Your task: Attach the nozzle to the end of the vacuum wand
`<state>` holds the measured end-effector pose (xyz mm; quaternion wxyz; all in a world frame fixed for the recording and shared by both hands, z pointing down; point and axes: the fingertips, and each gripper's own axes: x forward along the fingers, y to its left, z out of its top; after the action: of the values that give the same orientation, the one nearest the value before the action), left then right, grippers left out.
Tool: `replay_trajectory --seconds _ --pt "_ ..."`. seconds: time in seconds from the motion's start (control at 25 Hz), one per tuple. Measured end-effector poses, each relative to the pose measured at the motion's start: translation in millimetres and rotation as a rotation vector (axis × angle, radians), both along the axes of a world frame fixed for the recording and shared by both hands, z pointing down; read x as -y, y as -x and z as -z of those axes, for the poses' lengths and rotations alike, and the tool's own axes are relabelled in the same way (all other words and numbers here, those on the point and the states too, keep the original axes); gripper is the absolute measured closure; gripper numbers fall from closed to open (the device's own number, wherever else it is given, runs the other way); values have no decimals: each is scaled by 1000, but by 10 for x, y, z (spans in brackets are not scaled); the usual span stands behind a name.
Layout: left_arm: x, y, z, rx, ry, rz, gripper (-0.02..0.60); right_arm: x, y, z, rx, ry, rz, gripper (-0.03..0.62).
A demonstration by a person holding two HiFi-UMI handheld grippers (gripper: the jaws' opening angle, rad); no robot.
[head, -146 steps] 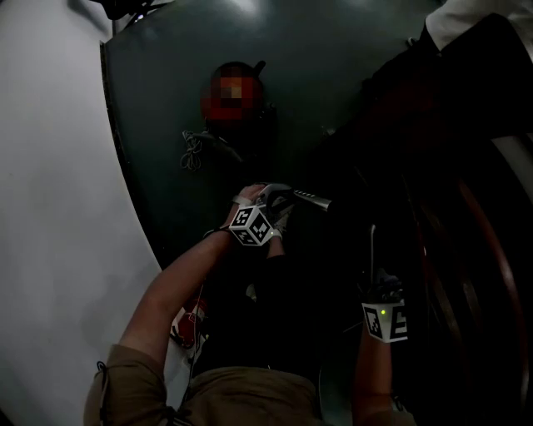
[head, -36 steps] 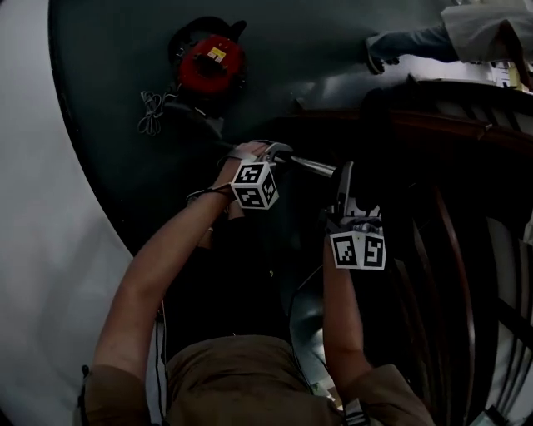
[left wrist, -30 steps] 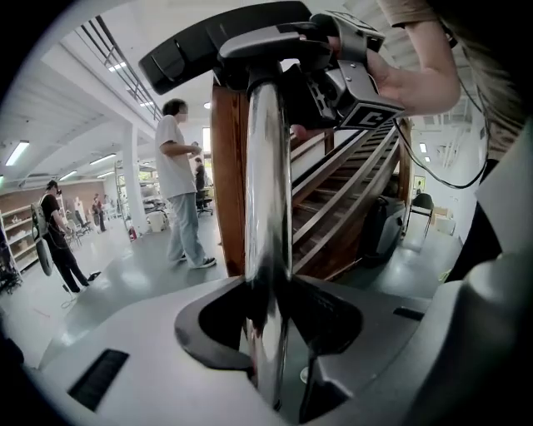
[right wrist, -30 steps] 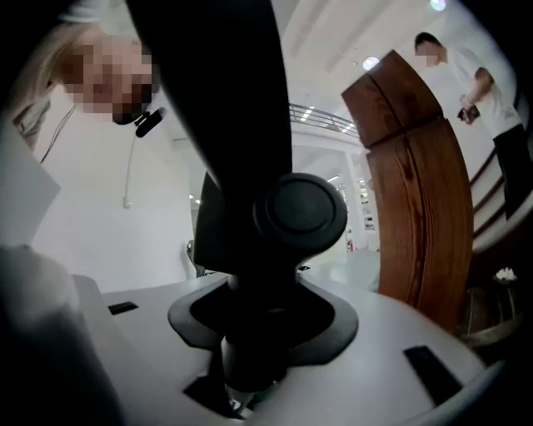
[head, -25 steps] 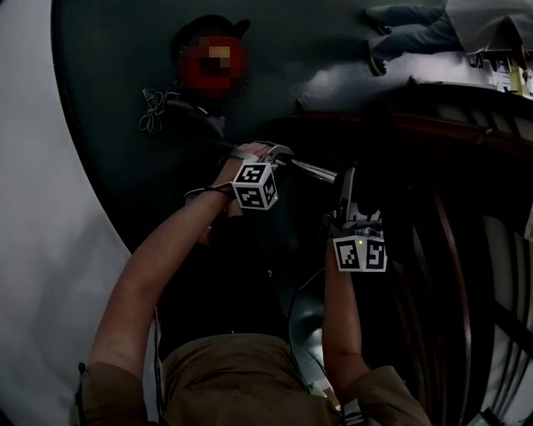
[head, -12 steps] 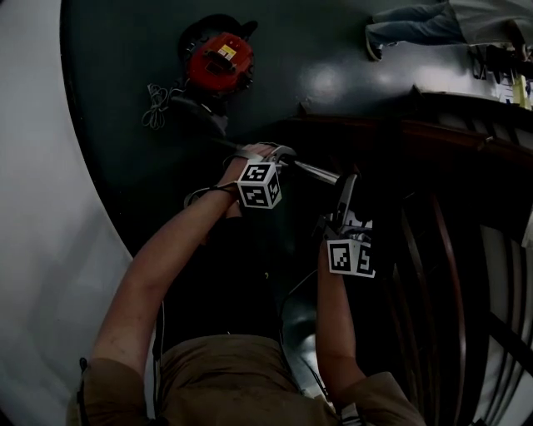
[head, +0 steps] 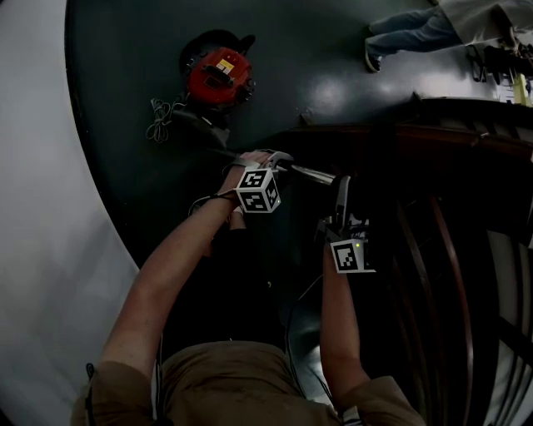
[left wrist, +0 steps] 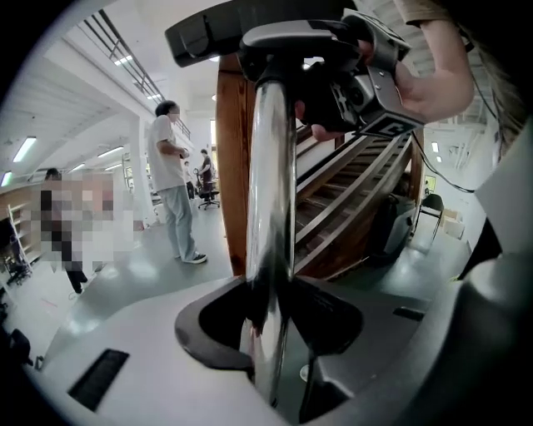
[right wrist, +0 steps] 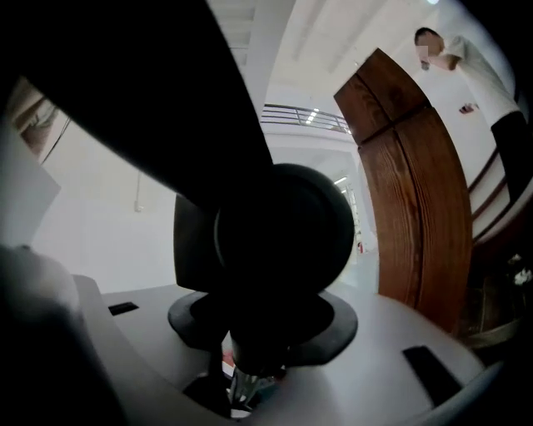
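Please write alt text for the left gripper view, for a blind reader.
The left gripper clamps a shiny metal vacuum wand that rises to a black nozzle, held by the right gripper. Behind stand a wooden staircase and a person in white.

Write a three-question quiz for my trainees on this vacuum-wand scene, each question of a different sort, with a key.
1. True or false: the left gripper is shut on the chrome wand.
2. What does the right gripper hold? A) the chrome wand B) the black nozzle C) a cloth
3. What colour is the vacuum body lying on the floor?

Key: 1 true; 2 B; 3 red.
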<state>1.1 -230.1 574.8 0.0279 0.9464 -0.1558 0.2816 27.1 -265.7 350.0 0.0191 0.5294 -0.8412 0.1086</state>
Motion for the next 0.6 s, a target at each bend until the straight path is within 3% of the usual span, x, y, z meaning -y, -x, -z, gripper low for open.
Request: replay_trajectory --seconds 0.16,0.4,0.6 --pt "92 54 38 30 -17 -3 433 143 -33 6 100 60 12 434" --pt "143 10 31 57 -25 -1 433 226 51 6 -44 85 50 434" --pt "127 7 30 69 -15 -19 433 321 -23 -77 -15 202 42 434"
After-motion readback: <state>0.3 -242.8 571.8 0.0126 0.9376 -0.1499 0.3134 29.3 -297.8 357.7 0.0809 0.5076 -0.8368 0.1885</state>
